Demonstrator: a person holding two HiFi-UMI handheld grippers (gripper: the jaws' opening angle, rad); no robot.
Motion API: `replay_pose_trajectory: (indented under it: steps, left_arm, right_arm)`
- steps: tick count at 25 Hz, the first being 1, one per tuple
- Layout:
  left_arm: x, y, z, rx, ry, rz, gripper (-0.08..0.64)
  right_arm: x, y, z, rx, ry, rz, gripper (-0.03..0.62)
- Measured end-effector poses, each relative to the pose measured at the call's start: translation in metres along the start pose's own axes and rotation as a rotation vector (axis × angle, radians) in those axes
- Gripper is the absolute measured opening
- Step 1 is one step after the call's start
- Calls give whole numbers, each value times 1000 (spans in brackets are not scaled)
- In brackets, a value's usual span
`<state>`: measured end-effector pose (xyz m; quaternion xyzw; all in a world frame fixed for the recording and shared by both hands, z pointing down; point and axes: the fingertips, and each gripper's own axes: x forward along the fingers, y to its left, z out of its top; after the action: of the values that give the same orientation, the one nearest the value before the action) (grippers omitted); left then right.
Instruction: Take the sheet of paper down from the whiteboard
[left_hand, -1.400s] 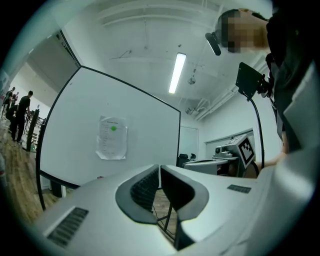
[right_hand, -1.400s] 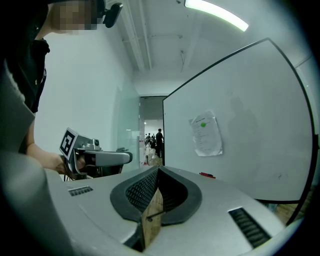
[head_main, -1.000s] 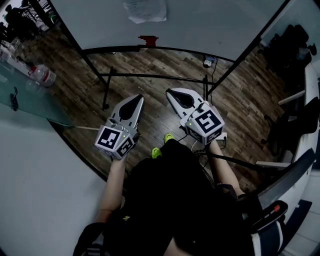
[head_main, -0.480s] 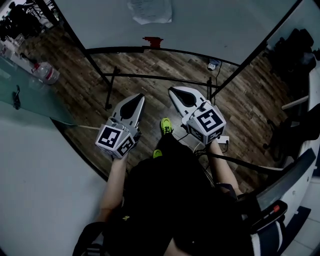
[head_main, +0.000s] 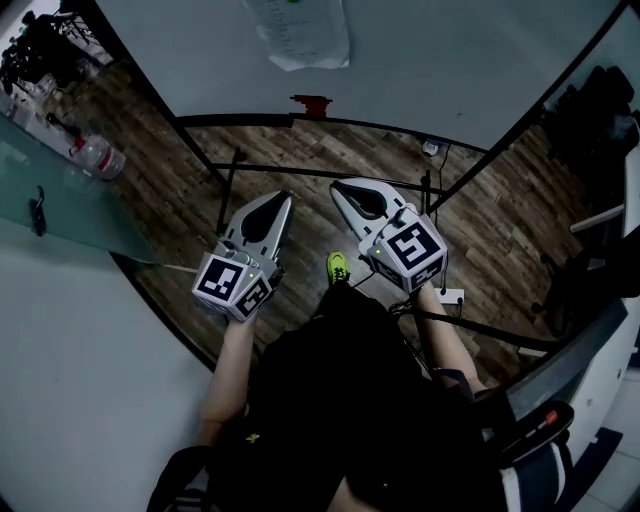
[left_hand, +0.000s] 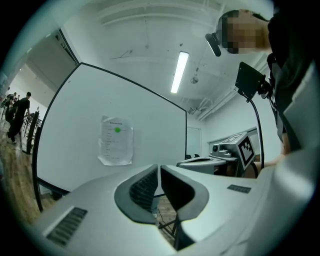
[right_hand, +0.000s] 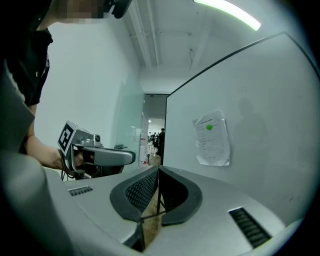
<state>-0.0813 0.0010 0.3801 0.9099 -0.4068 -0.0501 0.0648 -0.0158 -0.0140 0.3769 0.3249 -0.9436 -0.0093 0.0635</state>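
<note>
Your left tongs and right tongs have edged nearer the whiteboard over the last second, and the sheet of paper now sits lower in the head view. Both tongs are closed together with nothing between them, side by side. The sheet hangs on the whiteboard, well apart from both, a green dot near its top.

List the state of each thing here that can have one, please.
Sheet of paper: hanging on the whiteboard, under a green magnet, not yet taken down.
Left tongs: shut, empty, apart from the paper.
Right tongs: shut, empty, apart from the paper.
</note>
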Motion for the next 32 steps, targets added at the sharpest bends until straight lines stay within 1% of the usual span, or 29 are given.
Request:
replay_pose_trajectory:
  steps: [8,16,24,32]
  left_arm:
    - [33,28,1,-18,-1,2,25]
    - [66,61,0,-31,19,24,25]
    - [110,90,1,-25,34,49,25]
    - [149,111,11,14,27,73,25]
  right_arm:
    - [31,-37,2,-9,10,-6,18]
    - [64,-72,-4,10,24,21,18]
    - [94,-116,-3,17,31,50,18]
    - [122,-151,15,-27,6,97,39]
